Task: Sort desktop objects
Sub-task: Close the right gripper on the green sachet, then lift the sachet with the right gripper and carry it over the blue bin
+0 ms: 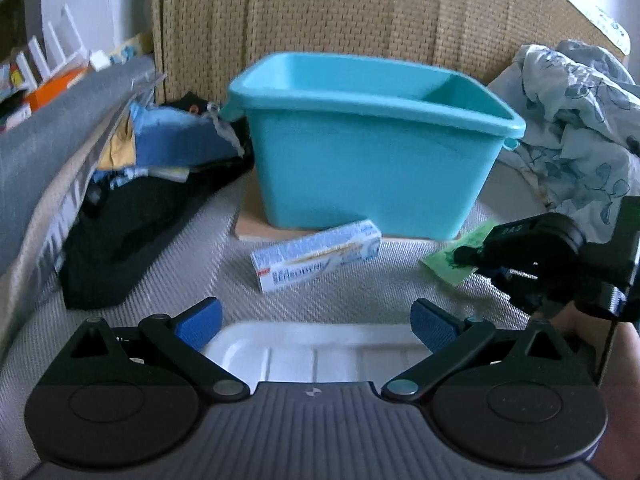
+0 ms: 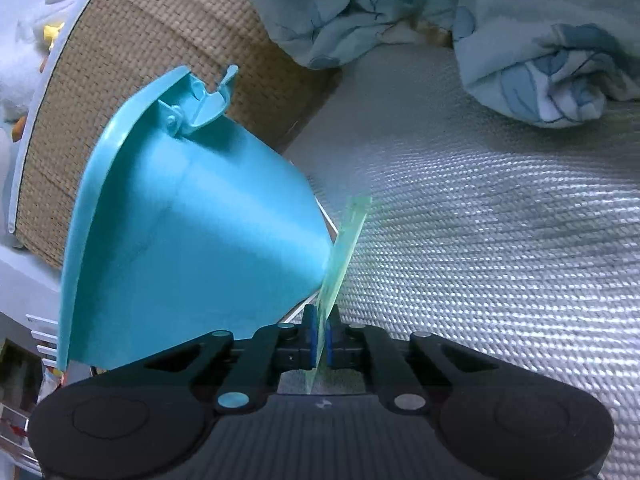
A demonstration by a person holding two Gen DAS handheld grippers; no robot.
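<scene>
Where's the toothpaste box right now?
In the left wrist view, the toothpaste box lies centre frame, just before the teal tub.

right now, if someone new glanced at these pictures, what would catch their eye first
The turquoise plastic tub dominates, standing on a thin board in the middle of the woven grey surface, in front of a tan woven panel. Next, the right tool is shut on a thin green sheet just beside the tub's right corner. A toothpaste box lies in front of the tub, beyond the open left tool with a white tray beneath it.
</scene>
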